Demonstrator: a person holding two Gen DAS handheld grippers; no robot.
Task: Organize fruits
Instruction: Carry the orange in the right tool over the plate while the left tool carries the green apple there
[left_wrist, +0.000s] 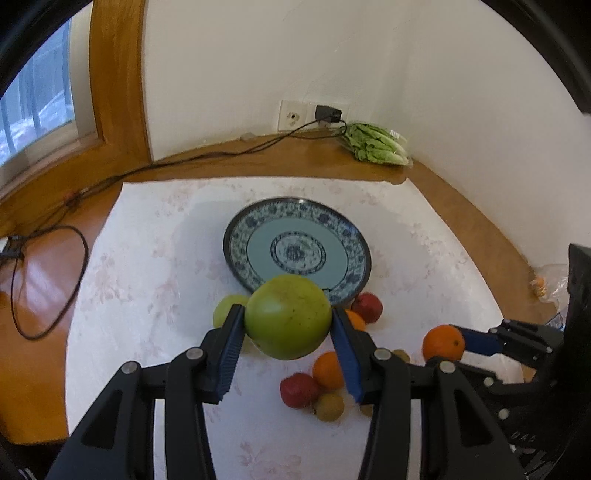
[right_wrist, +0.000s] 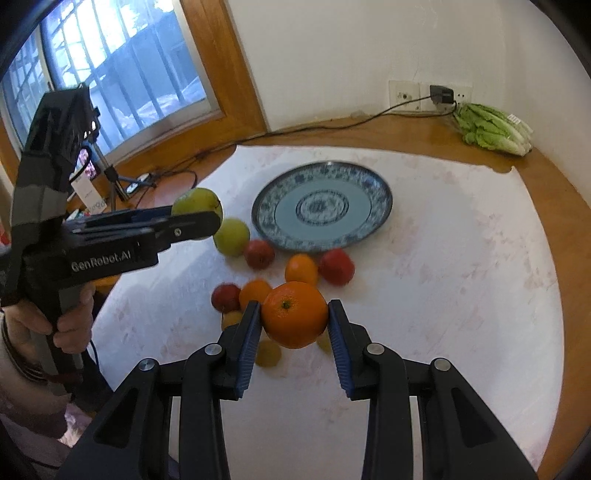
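My left gripper (left_wrist: 288, 321) is shut on a green apple (left_wrist: 288, 317) and holds it above the cloth, just before the near rim of the blue patterned plate (left_wrist: 240, 236). My right gripper (right_wrist: 291, 317) is shut on an orange (right_wrist: 294, 314), held above the fruit pile. In the right wrist view the left gripper (right_wrist: 207, 218) with its green apple (right_wrist: 195, 201) is at the left of the plate (right_wrist: 380, 206), which is bare. On the cloth lie a second green apple (right_wrist: 232, 237), red fruits (right_wrist: 259, 253), oranges (right_wrist: 301, 268) and small yellow fruits (right_wrist: 268, 353).
A white floral cloth (right_wrist: 443, 295) covers the wooden table (right_wrist: 546, 177). A bagged lettuce (right_wrist: 491, 129) lies at the back by the wall socket and charger (right_wrist: 441, 94). Cables (left_wrist: 48, 280) run along the table's left side. A window is at the left.
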